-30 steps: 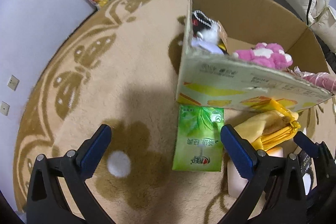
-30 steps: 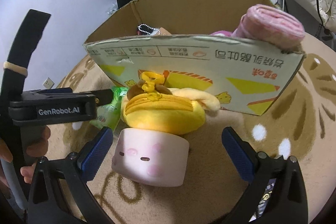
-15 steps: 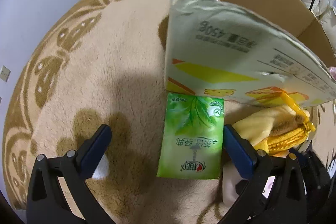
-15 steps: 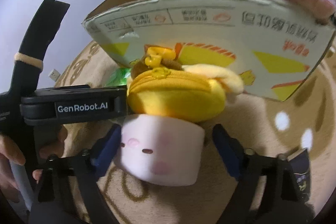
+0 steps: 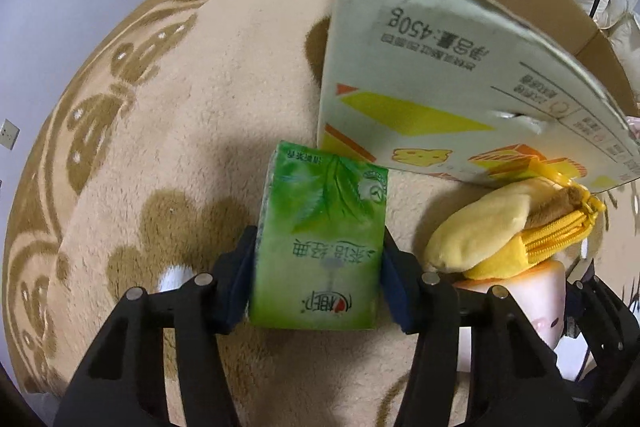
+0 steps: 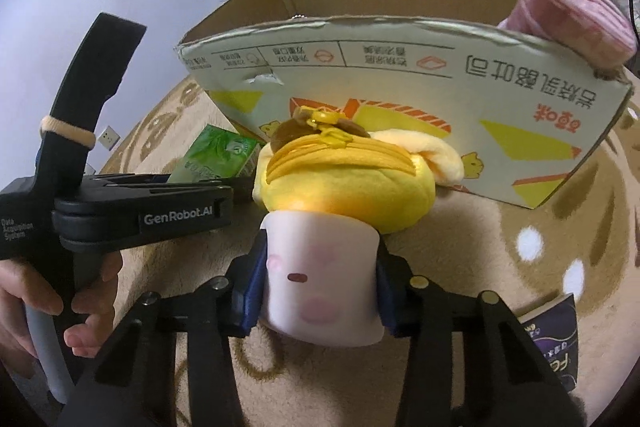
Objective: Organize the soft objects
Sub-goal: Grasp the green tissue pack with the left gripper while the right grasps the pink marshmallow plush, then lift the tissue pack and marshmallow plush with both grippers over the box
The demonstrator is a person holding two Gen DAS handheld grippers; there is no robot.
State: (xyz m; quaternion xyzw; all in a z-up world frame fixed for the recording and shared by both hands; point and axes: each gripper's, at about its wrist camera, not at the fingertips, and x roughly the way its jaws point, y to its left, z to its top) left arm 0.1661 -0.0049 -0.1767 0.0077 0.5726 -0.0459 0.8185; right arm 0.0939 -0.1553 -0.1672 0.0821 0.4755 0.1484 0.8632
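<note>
In the left wrist view, the left gripper (image 5: 318,281) is seen clenched on the green tissue pack (image 5: 320,247), its blue pads pressed against both long sides. A second earlier the jaws were spread wide with the pack lying loose between them on the beige carpet (image 5: 160,131), so a grasp has just been made. The pack's far end is found just beside the near wall of the cardboard box (image 5: 440,99). To the right, the yellow plush pouch (image 5: 504,231) is seen resting on top of a pale pink cylinder toy (image 5: 548,283). The box interior is hidden here.

In the right wrist view, the right gripper (image 6: 318,287) is shown grasping that pink cylinder toy (image 6: 320,275) by its sides, where a second ago the jaws stood apart around it. The yellow pouch (image 6: 344,187) is seen lying on the toy's far end, touching the box wall (image 6: 400,75). It is judged that both pickups are secured and that lifting into the box is next; the pouch may slide off as the toy rises.

Only this view shows a pink rolled towel (image 6: 576,15) perched on the box's far right rim, a dark booklet (image 6: 556,335) on the carpet at the near right, and the hand (image 6: 52,311) holding the left gripper's handle. The pack's printed face is shown fully only in the left view.
</note>
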